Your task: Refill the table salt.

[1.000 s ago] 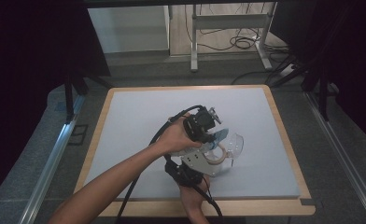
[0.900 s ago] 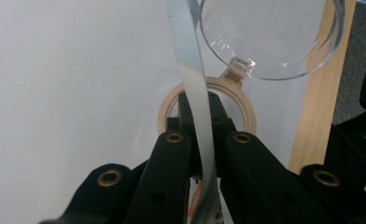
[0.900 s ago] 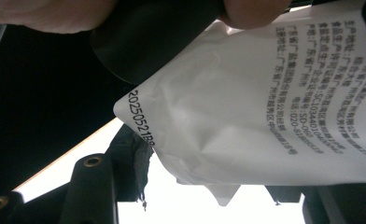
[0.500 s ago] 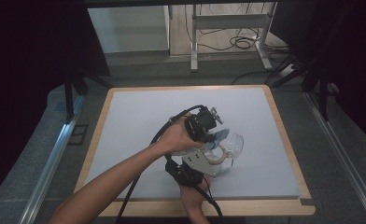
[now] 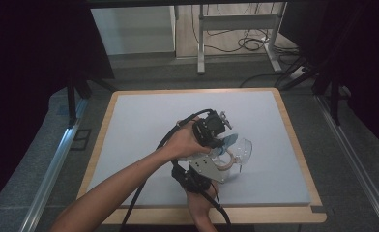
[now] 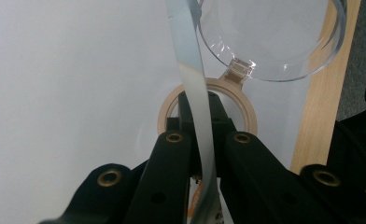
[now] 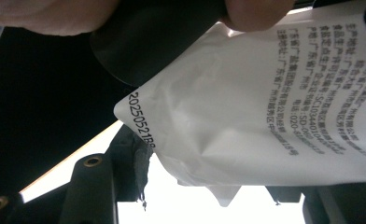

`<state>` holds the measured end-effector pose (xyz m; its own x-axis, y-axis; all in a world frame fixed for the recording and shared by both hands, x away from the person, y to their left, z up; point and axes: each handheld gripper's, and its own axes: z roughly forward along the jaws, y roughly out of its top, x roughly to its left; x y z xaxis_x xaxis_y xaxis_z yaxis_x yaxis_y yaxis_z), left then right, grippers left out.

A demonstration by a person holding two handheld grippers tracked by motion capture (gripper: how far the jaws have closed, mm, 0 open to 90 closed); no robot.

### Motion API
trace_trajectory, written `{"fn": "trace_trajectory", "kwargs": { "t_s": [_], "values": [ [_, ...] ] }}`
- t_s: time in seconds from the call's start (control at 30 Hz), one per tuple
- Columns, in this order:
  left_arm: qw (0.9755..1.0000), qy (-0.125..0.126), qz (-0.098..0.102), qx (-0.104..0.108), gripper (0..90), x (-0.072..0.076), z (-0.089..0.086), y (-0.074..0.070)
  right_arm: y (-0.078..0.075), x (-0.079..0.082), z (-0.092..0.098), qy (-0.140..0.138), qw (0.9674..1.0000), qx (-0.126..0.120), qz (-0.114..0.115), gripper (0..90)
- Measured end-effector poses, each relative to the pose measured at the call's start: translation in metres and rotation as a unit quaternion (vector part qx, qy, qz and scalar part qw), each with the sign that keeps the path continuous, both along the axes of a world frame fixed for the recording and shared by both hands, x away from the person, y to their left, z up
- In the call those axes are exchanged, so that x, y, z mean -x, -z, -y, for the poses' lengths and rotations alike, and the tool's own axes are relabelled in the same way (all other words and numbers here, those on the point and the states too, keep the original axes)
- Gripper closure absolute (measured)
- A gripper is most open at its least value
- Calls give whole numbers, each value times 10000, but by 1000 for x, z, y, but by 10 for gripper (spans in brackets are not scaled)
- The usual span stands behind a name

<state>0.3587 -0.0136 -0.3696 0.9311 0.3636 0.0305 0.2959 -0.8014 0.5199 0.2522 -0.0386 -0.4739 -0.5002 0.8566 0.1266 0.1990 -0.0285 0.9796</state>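
A clear jar with a beige ring mouth [image 5: 225, 163] [image 6: 245, 100] stands on the white mat, its clear lid [image 5: 242, 149] [image 6: 274, 42] hinged open. My left gripper [image 5: 221, 139] [image 6: 195, 106] points down over it, shut on the thin edge of a white and pale blue packet [image 5: 229, 140] [image 6: 188, 56]. In the right gripper view the packet [image 7: 265, 107] hangs close above, printed with text and a date, its torn corner pointing down. My right gripper [image 5: 220, 169] [image 7: 209, 207] sits at the jar's near side, jaws apart; whether they press on the jar is hidden.
The white mat [image 5: 144, 125] lies in a wooden frame [image 5: 294, 130] on the table. A metal rail [image 5: 57, 164] runs along the left. Cables trail from both grippers toward the front edge. Table legs and loose cables [image 5: 245, 43] lie on the floor beyond.
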Motion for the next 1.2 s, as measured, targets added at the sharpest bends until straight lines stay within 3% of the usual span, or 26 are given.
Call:
{"fn": "trace_trajectory", "kwargs": {
  "t_s": [1.2],
  "values": [
    [10000,15,41,-41,900,0,2,0,0,-1,1,22,10000,-38,2,417]
  ]
}}
